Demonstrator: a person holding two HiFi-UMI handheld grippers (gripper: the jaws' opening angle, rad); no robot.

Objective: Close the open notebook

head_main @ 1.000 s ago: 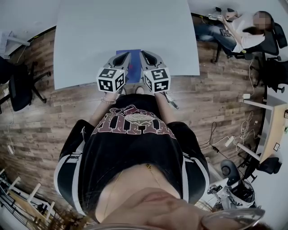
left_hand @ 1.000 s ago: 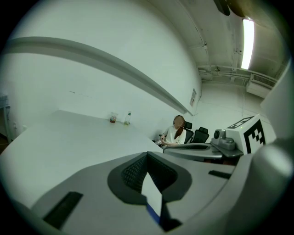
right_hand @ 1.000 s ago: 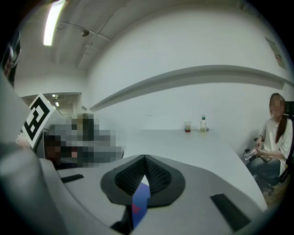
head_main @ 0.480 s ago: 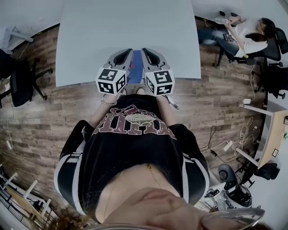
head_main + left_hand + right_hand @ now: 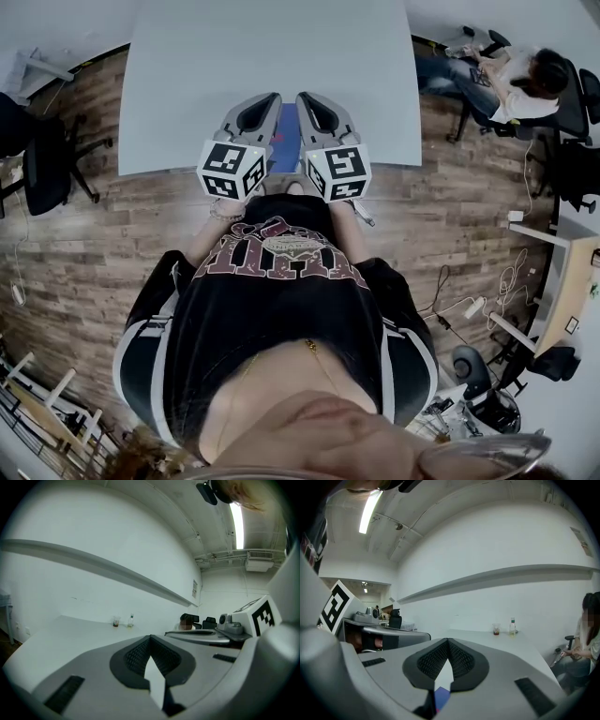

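A blue notebook (image 5: pixel 284 141) lies on the pale grey table (image 5: pixel 272 56) near its front edge. Only a narrow strip of it shows between the two grippers, so I cannot tell whether it lies open or closed. My left gripper (image 5: pixel 268 100) and right gripper (image 5: pixel 308 99) hover side by side above it, both shut and holding nothing. In the left gripper view the jaw tips (image 5: pixel 150 637) meet, with bare table beyond. The right gripper (image 5: pixel 448 641) also has its tips together, and a bit of the blue notebook (image 5: pixel 442 697) shows in the gap below them.
A cup (image 5: pixel 496 629) and a small bottle (image 5: pixel 513 626) stand at the table's far end. A person (image 5: pixel 527 80) sits on a chair at the right. A black office chair (image 5: pixel 42 169) stands left of the table on the wood floor.
Both grippers have risen together above the notebook and now look larger in the head view. Their jaws have stayed shut.
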